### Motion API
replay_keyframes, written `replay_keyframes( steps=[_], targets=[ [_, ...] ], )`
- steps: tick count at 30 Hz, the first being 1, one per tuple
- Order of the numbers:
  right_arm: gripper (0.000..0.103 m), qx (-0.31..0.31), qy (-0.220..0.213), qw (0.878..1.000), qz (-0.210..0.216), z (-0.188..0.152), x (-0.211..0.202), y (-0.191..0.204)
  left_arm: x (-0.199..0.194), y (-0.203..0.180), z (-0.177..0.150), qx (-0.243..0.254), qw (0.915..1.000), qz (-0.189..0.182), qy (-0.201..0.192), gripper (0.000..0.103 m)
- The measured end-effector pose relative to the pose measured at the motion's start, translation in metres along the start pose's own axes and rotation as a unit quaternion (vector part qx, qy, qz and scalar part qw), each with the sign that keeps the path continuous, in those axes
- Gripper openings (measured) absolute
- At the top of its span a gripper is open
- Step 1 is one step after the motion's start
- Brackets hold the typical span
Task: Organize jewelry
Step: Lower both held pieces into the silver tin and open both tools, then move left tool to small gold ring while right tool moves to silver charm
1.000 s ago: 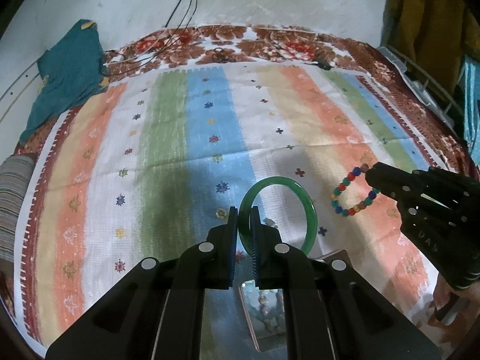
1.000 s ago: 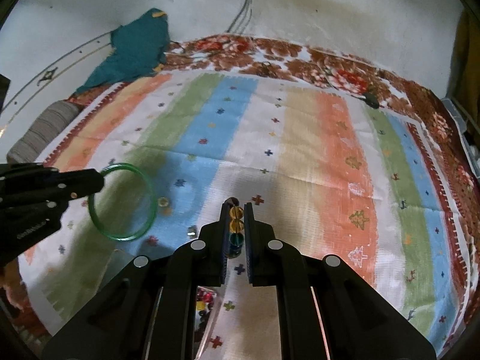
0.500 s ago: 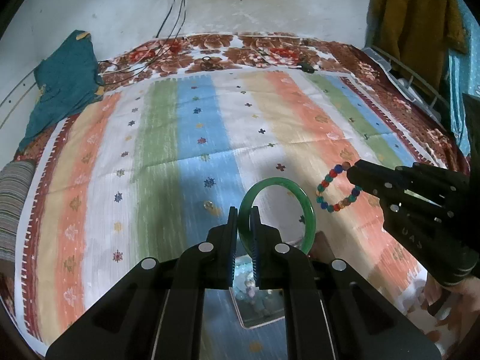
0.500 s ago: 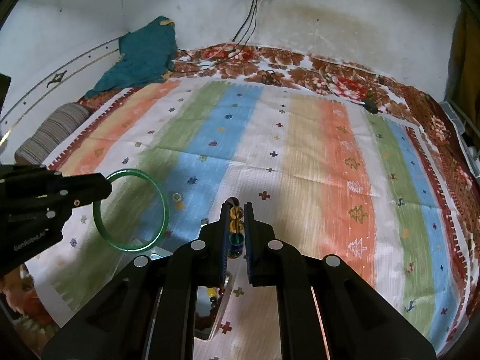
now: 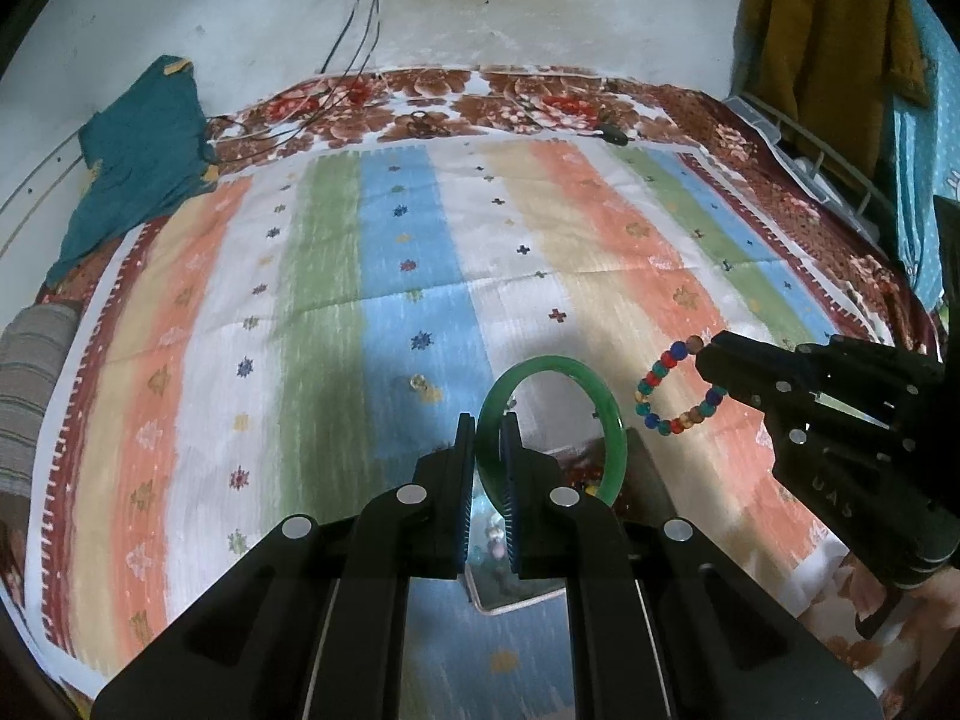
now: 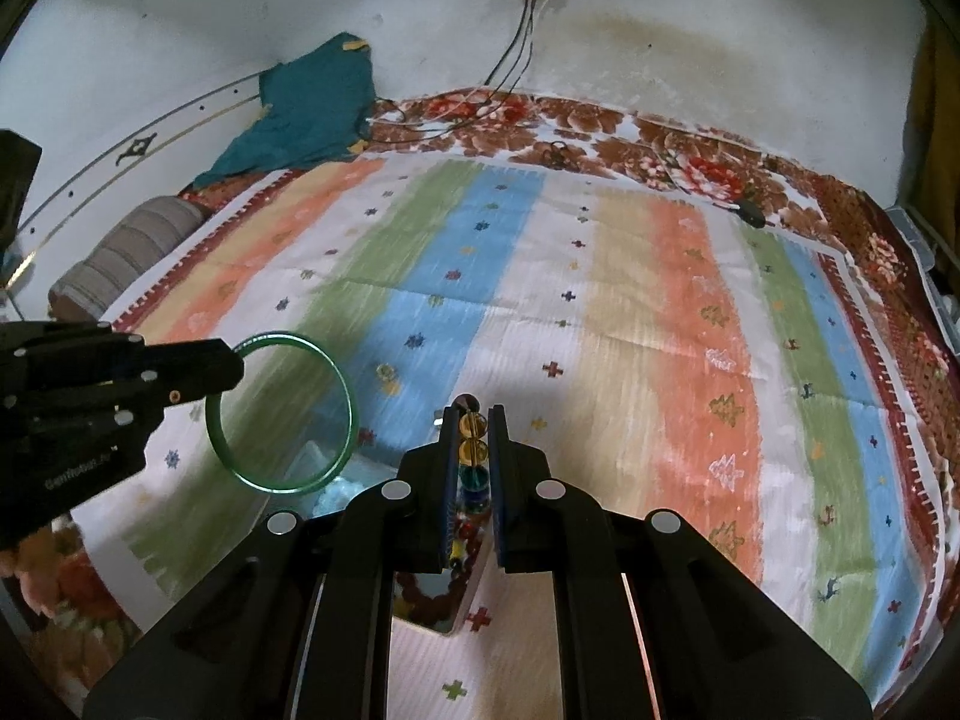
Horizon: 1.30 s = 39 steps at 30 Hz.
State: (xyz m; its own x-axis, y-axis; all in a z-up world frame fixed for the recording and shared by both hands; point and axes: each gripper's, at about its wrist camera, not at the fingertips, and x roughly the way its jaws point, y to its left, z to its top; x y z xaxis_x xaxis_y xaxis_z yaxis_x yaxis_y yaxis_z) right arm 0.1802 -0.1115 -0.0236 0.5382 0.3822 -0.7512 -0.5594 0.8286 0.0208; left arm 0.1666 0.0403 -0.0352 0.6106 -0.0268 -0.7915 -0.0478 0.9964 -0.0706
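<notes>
Left gripper (image 5: 487,420), fingers closed on the rim of a green bangle (image 5: 615,438); the ring stands upright ahead and to the right of the fingertips, raised clear of the striped bedspread (image 5: 336,276). Right gripper (image 6: 474,420), fingers closed on a bead bracelet (image 6: 471,450) (amber, blue and red beads stacked between the pads); in the left wrist view its loop hangs off the tips, just right of the bangle and not touching it. Below and behind both pairs of fingertips, a clear tray (image 5: 516,594) lies on the bedspread, with dark red beads inside. A small bead (image 5: 416,383) lies on the blue stripe ahead-left of the left gripper. A teal cloth (image 6: 300,114) lies at the far left corner
</notes>
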Motion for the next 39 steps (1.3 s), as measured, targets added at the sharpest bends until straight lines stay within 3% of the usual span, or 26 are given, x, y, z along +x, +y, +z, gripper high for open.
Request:
replay_keyframes(
  steps=[11,16,17,19,20,21,23,39],
  targets=[
    [0.01,-0.004,-0.001,1.0,0.013,-0.012,-0.011,0.01,-0.001,-0.007,-0.016,0.007,0.9998,0.013,0.01,0.008],
    [0.01,-0.005,0.024,0.999,0.026,-0.018,-0.006,0.014,0.0,-0.007,-0.02,-0.002,0.9998,0.008,0.017,0.009],
    [0.01,-0.003,0.029,0.999,0.027,-0.018,-0.004,0.014,0.001,-0.006,-0.02,-0.008,0.9998,0.004,0.02,0.01],
    [0.011,0.001,0.029,0.999,0.023,-0.018,-0.004,0.011,0.003,-0.003,-0.02,-0.015,0.9996,0.001,0.022,0.025],
    [0.015,0.004,0.028,0.999,0.021,-0.018,-0.004,0.009,0.003,-0.001,-0.019,-0.018,0.9996,0.002,0.022,0.03],
    [0.024,0.009,0.026,0.999,0.018,-0.018,-0.004,0.007,0.003,0.001,-0.019,-0.021,0.9995,0.005,0.022,0.031],
    [0.031,0.016,0.024,0.999,0.013,-0.018,-0.004,0.002,0.001,0.007,-0.018,-0.029,0.9993,0.007,0.021,0.031],
    [0.048,0.019,0.032,0.999,0.009,-0.01,0.008,-0.005,0.003,0.028,-0.009,-0.05,0.9984,0.013,0.024,0.052]
  ],
)
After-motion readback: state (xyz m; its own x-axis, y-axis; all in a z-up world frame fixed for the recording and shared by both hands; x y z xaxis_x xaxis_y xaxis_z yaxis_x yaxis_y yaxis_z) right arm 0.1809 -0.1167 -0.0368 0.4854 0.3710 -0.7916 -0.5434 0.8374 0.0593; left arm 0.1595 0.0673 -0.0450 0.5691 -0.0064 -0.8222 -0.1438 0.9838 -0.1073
